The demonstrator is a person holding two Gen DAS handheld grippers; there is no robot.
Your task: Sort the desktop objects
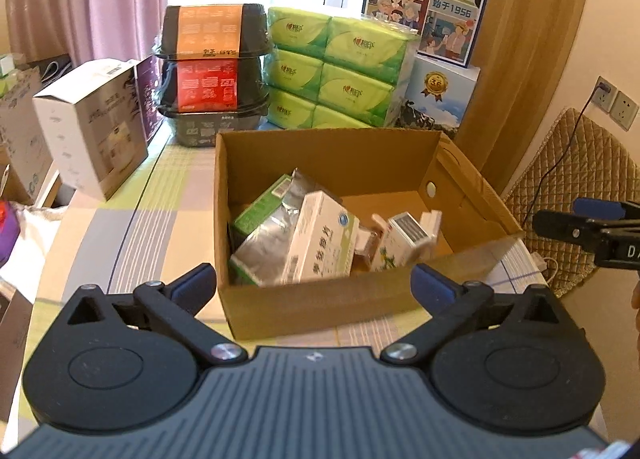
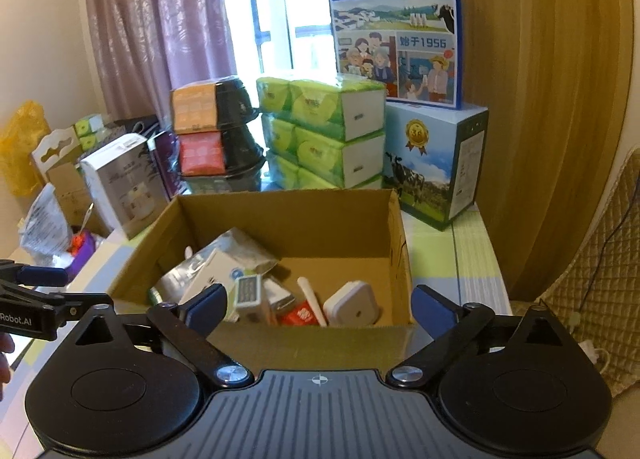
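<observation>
— While both hover before the cardboard box (image 1: 320, 299), how do they stand?
— Left hand-held gripper (image 1: 314, 285) and right hand-held gripper (image 2: 318, 305) spread, empty; packets (image 1: 320, 243) lie inside, on the counter (image 1: 120, 227).

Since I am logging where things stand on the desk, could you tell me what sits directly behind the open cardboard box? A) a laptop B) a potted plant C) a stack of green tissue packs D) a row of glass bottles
C: the green tissue packs are stacked right behind the far wall of the cardboard box, between the black bowls and the milk cartons.
</observation>
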